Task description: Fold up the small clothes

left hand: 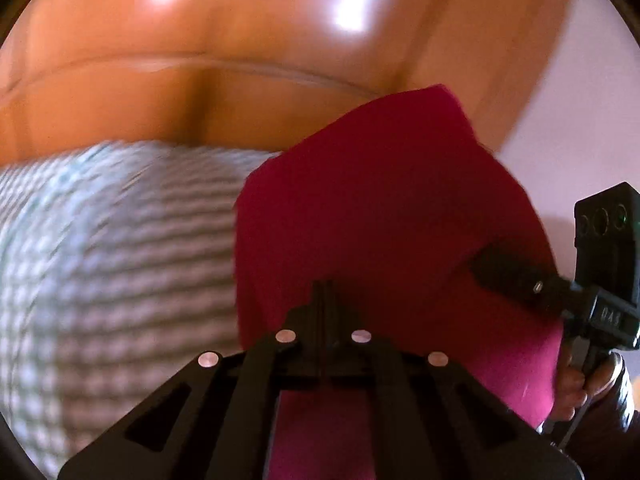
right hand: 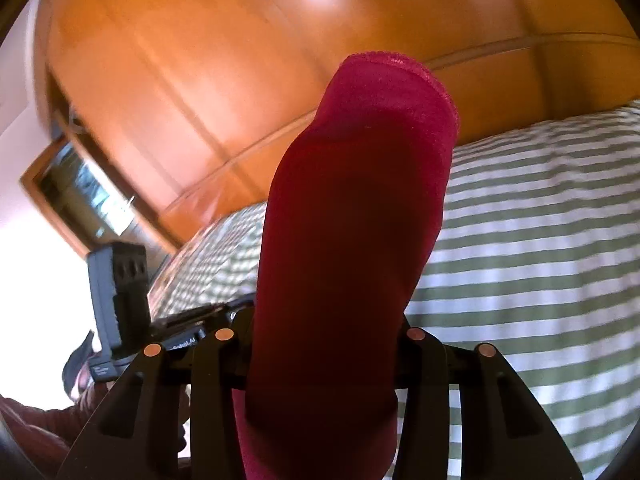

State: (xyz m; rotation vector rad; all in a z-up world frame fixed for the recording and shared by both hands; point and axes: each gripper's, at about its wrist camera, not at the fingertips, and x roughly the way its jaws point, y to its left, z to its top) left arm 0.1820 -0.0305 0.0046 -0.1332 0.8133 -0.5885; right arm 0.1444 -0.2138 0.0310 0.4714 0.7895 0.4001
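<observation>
Striped bedding (right hand: 540, 240) is lying below while both grippers, left (left hand: 325, 292) and right (right hand: 320, 320), are pinching the pink garment (left hand: 380, 208) aloft, likely to spread it.

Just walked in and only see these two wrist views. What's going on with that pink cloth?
A person is holding a handheld gripper in each hand over a bed with a green-and-white striped cover. Both grippers have hold of one small magenta garment, lifted off the bed. The left gripper is shut on one part of it; the right gripper is clamped on another, with the fabric standing up between its fingers. A wooden wardrobe stands behind. No fold looks laid down yet.
</observation>
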